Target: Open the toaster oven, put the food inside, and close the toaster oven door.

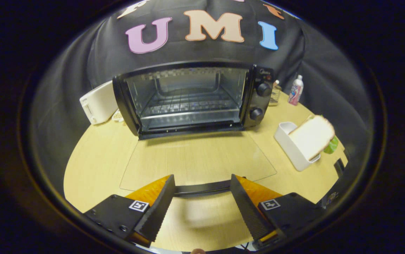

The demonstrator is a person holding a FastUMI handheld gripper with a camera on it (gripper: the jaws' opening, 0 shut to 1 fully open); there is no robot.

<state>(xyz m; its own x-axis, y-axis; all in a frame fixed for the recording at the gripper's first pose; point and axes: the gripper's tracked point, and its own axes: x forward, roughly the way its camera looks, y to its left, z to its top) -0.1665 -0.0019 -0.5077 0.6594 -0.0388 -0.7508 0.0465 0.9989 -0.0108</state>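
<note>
Gripper point(202, 197) fingers are spread wide with nothing held between them, and the dark handle bar point(202, 188) of the glass door point(195, 158) is seen just ahead of the fingertips, spanning the gap.

Beyond them the toaster oven point(191, 98) is found at the back of the wooden table point(93, 165), its cavity exposed and its wire rack point(188, 102) bare. The glass door is lowered flat toward the gripper, so the opening step is judged done and the loading step not yet begun. A white appliance point(98, 102) is set just beside the oven on one side.

The slice of bread point(311, 135) is propped in a white holder point(292, 144) on the other side, well apart from the fingers, with something green point(332, 145) just behind it.

Several risks are judged from here. The lowered door could be struck or leaned on as the gripper is swung across toward the bread. The light holder could be tipped or dragged if the slice is pulled out at an angle. The soft bread could be crushed or torn by too firm a pinch, or dropped by too loose one. A small bottle point(296, 90) near the oven's knobs point(264, 90) could be knocked by a wide sweep.
</note>
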